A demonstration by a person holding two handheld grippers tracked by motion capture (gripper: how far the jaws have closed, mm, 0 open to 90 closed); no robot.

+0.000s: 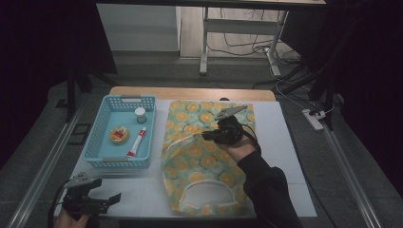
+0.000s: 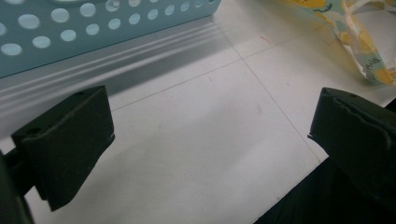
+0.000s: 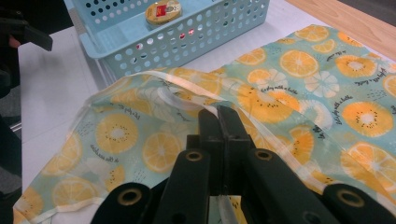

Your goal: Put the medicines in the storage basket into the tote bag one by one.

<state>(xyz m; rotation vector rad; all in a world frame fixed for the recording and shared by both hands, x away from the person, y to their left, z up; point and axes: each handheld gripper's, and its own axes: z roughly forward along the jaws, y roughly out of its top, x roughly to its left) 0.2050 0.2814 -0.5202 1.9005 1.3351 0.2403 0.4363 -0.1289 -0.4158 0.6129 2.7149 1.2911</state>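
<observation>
Orange-print bag (image 1: 204,156) lengthwise along table, handle nearest, right gripper (image 1: 205,135) clenched on strap, left gripper (image 1: 114,198) released.

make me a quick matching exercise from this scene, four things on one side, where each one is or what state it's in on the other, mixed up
Things:
1. left gripper
2. right gripper
3. red and white tube
4. orange-print bag

Places or states:
A. lies in the blue basket
B. jaws shut on the bag's white handle strap
C. spread on the white table
D. jaws wide open over bare table

Pairs: 1-D, 2-B, 3-A, 4-C
</observation>
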